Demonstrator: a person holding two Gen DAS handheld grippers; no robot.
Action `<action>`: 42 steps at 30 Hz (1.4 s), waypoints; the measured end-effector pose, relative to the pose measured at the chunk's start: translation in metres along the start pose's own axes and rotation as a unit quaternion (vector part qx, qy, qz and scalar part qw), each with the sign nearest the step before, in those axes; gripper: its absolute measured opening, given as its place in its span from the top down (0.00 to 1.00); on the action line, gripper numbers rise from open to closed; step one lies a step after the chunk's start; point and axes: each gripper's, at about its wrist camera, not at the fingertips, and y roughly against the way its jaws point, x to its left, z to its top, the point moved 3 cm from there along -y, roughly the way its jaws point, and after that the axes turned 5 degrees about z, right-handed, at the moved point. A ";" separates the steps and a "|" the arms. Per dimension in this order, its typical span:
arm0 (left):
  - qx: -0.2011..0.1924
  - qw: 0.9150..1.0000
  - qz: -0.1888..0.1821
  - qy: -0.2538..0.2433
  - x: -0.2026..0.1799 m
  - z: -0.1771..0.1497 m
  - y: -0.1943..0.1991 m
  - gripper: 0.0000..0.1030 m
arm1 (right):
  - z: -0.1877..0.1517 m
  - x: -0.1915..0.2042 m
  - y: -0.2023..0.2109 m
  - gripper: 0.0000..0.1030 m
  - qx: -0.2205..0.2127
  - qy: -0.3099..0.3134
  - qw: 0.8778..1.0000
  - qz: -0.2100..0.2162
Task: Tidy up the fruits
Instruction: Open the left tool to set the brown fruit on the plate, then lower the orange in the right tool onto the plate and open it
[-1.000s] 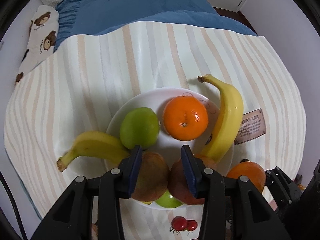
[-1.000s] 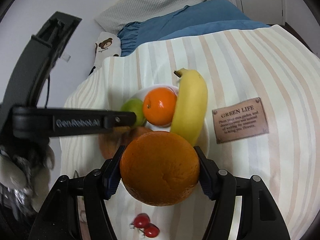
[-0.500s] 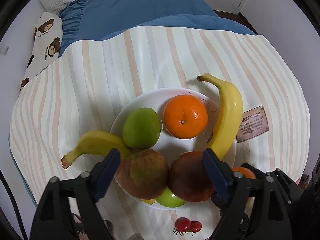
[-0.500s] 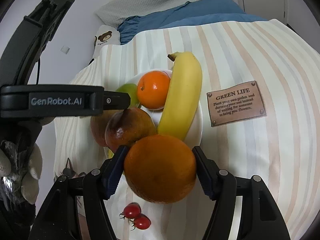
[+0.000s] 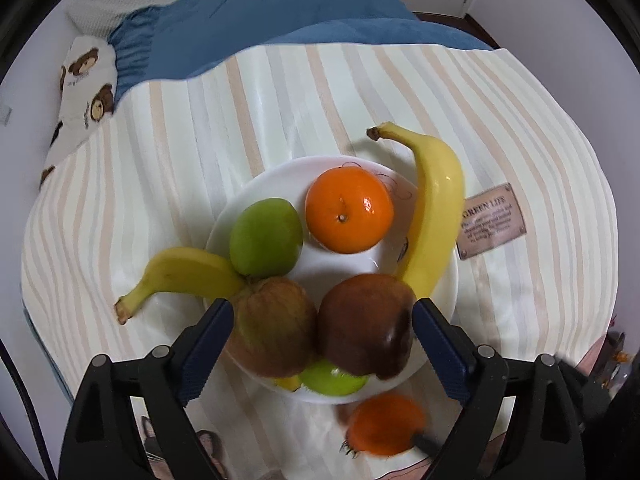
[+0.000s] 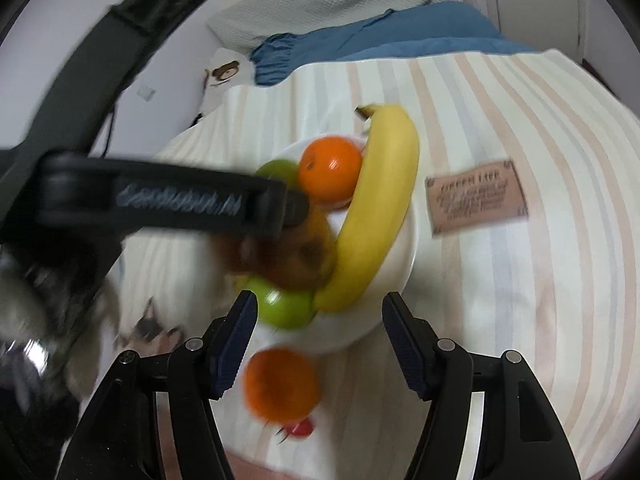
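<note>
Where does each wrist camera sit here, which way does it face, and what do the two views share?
Left wrist: above the white plate, facing straight down; its left claw stands open on either side of two brown apples.
Right wrist: at the plate's near edge, facing obliquely down; its right claw is open, and the left claw's blurred body crosses the left.
Shared: plate, plate orange, banana beside the cloth label, loose orange on the striped cloth.

Loose orange [image 5: 383, 424] lies just before the plate [image 5: 224, 224].
</note>
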 end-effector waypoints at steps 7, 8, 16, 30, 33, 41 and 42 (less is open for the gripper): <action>-0.052 0.997 0.059 -0.003 0.018 -0.035 0.028 0.11 | -0.035 0.016 -0.054 0.32 0.046 0.023 0.997 -0.053; -0.054 0.996 0.073 0.010 0.026 -0.043 0.029 0.11 | -0.034 0.013 -0.062 0.32 0.051 0.023 0.996 -0.062; -0.042 0.991 0.054 0.112 0.067 -0.092 0.026 0.11 | -0.039 0.001 -0.065 0.36 0.052 0.013 0.996 -0.071; -0.058 0.986 0.057 0.146 0.071 -0.105 0.011 0.09 | 0.007 -0.003 -0.019 0.69 0.014 -0.014 0.999 -0.028; -0.055 0.987 0.062 0.139 0.067 -0.112 0.004 0.09 | -0.006 0.004 -0.019 0.39 0.042 -0.008 0.999 -0.020; -0.025 0.987 0.080 0.137 0.063 -0.135 -0.024 0.09 | -0.035 -0.003 -0.082 0.33 0.087 -0.009 0.995 -0.049; -0.024 0.986 0.081 0.141 0.064 -0.137 -0.025 0.09 | -0.035 -0.002 -0.084 0.33 0.084 -0.002 0.995 -0.055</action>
